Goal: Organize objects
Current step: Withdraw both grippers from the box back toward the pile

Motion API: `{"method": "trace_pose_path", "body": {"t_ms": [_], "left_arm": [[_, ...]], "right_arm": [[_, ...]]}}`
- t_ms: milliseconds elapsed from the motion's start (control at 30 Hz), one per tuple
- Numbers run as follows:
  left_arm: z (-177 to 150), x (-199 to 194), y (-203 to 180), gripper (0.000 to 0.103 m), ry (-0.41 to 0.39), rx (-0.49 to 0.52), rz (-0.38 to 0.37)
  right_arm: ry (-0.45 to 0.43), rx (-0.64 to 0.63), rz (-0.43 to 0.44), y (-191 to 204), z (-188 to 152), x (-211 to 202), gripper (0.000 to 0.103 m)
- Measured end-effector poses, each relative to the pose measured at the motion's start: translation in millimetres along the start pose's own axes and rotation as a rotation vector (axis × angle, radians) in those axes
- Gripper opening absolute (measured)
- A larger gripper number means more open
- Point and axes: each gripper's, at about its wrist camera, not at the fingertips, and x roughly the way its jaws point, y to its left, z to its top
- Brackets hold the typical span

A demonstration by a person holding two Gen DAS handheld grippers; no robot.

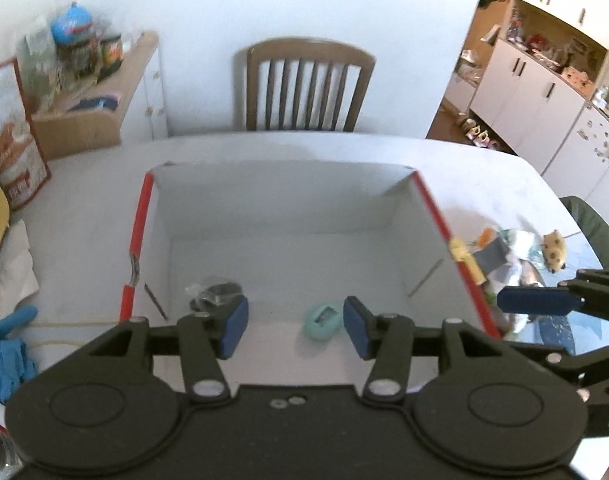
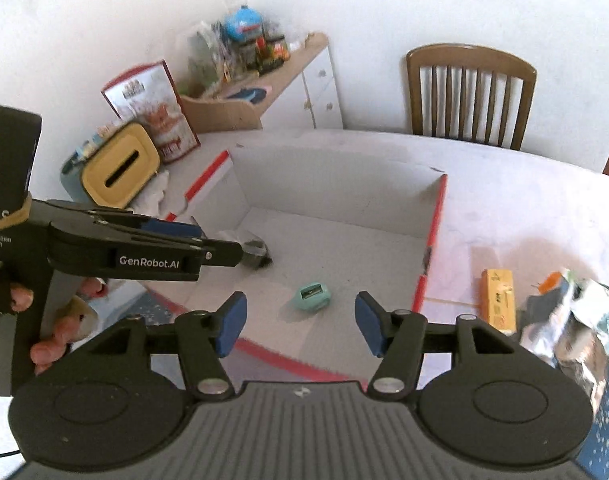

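A white cardboard box [image 1: 288, 196] [image 2: 336, 184] with red edges lies open on the table. On its floor rest a small teal case [image 1: 320, 320] [image 2: 311, 297] and a dark item in clear wrap [image 1: 216, 295] [image 2: 253, 250]. My left gripper [image 1: 295, 327] hovers over the box's near side, open, with nothing between its blue pads. My right gripper [image 2: 300, 322] hangs above the box too, open and empty. The left gripper's side [image 2: 152, 248] shows in the right wrist view, held by a hand [image 2: 48, 344].
Right of the box lie a yellow packet [image 2: 500, 300], crumpled foil wrappers [image 2: 572, 320] and a small plush toy [image 1: 554, 250]. A yellow tissue holder [image 2: 120, 166], a red-framed bag [image 2: 152, 108] and a blue glove [image 1: 4, 352] stand on the left. A wooden chair [image 1: 304, 84] faces the far edge.
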Motion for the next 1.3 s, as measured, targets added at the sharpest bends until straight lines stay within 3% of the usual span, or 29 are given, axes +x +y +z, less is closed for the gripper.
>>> {"method": "trace_pose_path", "body": {"t_ms": [200, 333, 733, 900, 1300], "left_arm": [[-14.1, -24.0, -31.3, 0.064, -0.05, 0.024, -0.014], [-26.5, -29.7, -58.6, 0.066, -0.055, 0.043, -0.026], [-51.1, -25.4, -146.5, 0.085, -0.064, 0.08, -0.034], [-55.5, -16.6, -176.2, 0.1, -0.06, 0.084, -0.033], [-59.9, 25.2, -234.6, 0.103, -0.044, 0.082, -0.019]], "right_arm": [[-0.062, 0.005, -0.014, -9.7, -27.1, -40.6, 0.066], [-0.087, 0.023, -0.032, -25.8, -46.7, -65.1, 0.069], [-0.114, 0.025, -0.082, -101.8, -89.8, -120.1, 0.079], [-0.115, 0.034, -0.097, -137.5, -104.1, -133.7, 0.083], [-0.089, 0.047, -0.133, -218.0, -118.4, -136.2, 0.083]]}}
